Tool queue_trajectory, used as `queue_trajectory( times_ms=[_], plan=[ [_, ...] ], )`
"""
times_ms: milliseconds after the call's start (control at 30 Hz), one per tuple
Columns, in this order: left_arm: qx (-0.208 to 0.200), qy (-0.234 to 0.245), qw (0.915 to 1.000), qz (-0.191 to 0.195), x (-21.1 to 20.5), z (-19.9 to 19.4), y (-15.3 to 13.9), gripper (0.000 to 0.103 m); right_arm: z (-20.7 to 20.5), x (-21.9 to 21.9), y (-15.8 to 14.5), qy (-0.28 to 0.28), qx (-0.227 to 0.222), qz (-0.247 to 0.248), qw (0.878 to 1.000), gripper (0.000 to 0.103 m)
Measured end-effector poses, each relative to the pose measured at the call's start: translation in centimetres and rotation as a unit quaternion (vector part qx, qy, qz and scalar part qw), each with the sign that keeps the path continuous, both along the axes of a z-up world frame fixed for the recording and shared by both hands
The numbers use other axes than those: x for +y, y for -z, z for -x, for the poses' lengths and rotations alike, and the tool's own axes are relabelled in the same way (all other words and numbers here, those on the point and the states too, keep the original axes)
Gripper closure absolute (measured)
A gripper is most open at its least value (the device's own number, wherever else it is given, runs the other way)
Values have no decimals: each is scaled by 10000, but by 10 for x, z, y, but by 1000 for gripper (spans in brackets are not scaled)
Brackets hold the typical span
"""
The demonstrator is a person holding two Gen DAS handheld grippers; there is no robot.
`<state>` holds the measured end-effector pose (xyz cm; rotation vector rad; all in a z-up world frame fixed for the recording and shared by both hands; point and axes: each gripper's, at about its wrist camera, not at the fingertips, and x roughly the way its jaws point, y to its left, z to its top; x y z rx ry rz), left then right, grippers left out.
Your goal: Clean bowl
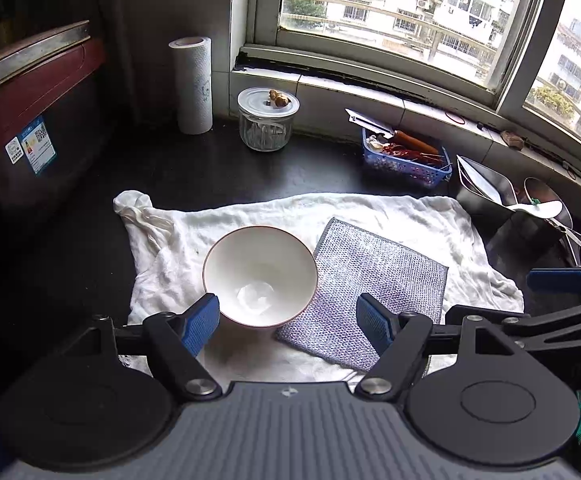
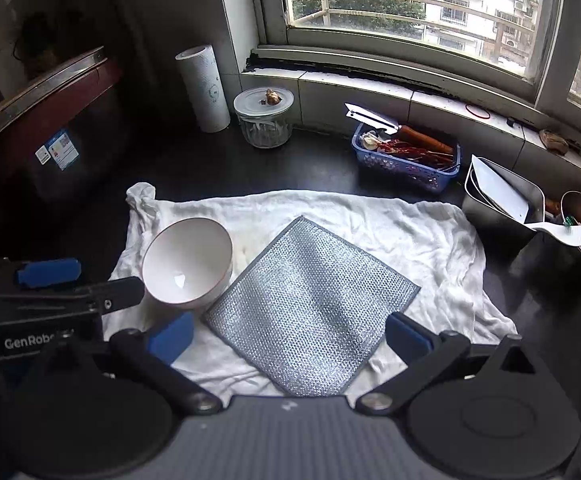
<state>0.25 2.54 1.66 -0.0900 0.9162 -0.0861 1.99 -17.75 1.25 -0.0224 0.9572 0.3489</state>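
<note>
A white bowl (image 1: 259,276) with a thin red rim sits upright on a white cloth (image 1: 410,216), with a pale smear at its bottom. A silver mesh scouring cloth (image 1: 364,292) lies flat to its right, touching the bowl. My left gripper (image 1: 288,322) is open and empty, its left finger close to the bowl's near rim. In the right wrist view the bowl (image 2: 188,262) is at left and the mesh cloth (image 2: 310,308) lies in the middle. My right gripper (image 2: 288,336) is open and empty, hovering over the mesh cloth's near part.
A paper towel roll (image 1: 191,86), a glass jar with a lid (image 1: 267,120) and a blue basket (image 1: 406,160) stand at the back near the window. A metal container with utensils (image 1: 490,196) is at right. A dark red appliance (image 1: 30,120) is at left.
</note>
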Motion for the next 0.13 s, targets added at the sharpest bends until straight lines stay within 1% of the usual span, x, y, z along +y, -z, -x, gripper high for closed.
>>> queue_trajectory(
  times_ms=[133],
  plan=[
    [14,-66,9999,112,3,1,1,28,1,0,-1,-23,-24,17,10000,1]
  ],
)
